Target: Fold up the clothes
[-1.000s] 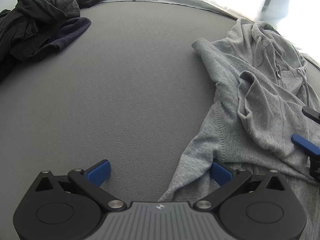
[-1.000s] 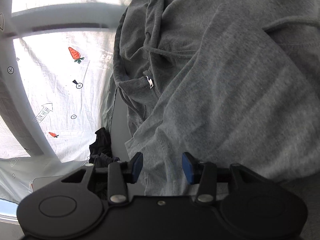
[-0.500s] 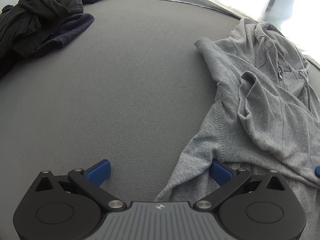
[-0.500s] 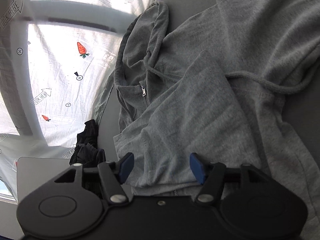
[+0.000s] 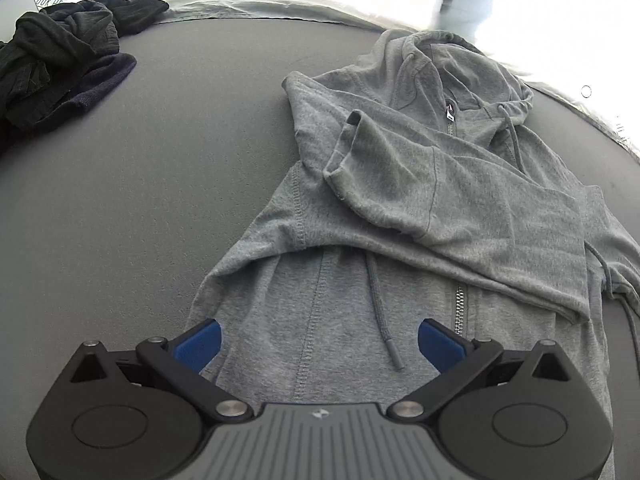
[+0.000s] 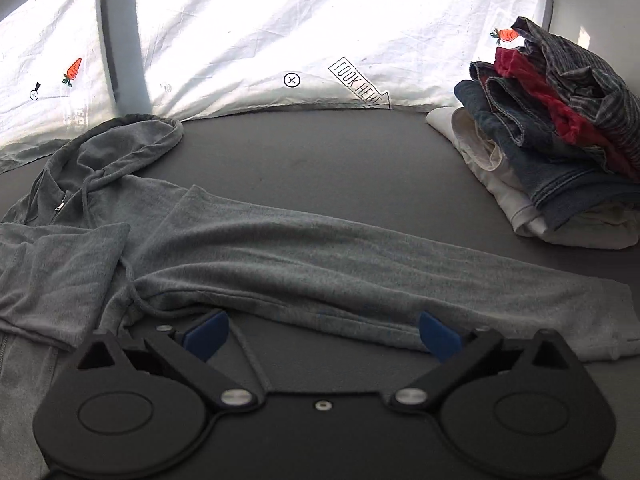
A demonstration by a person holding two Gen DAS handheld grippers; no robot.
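The grey zip hoodie (image 5: 400, 208) lay spread on the dark grey table (image 5: 160, 180), hood toward the far edge by the white printed sheet (image 6: 280, 32). From my left wrist camera I saw one sleeve (image 5: 440, 188) folded across the chest, its cuff lying near the zipper (image 5: 450, 118), and a drawstring (image 5: 380, 312) trailing down the front panel. My left gripper (image 5: 318, 340) stood wide open over the lower body of the hoodie, its blue fingers (image 5: 198, 342) on either side of that drawstring, clamping nothing; whether the tips touched the cloth I could not tell from this angle. The right wrist camera gave me what the left did not: the other sleeve (image 6: 380, 268) stretched straight out across the table, cuff well out to the right. My right gripper (image 6: 324, 334) was likewise spread wide and empty, just beside the near edge of that sleeve. Only the right view showed the folded stack of clothes (image 6: 560, 152) at the far right; only the left view showed the heap of dark garments (image 5: 60, 64) at the far left corner.
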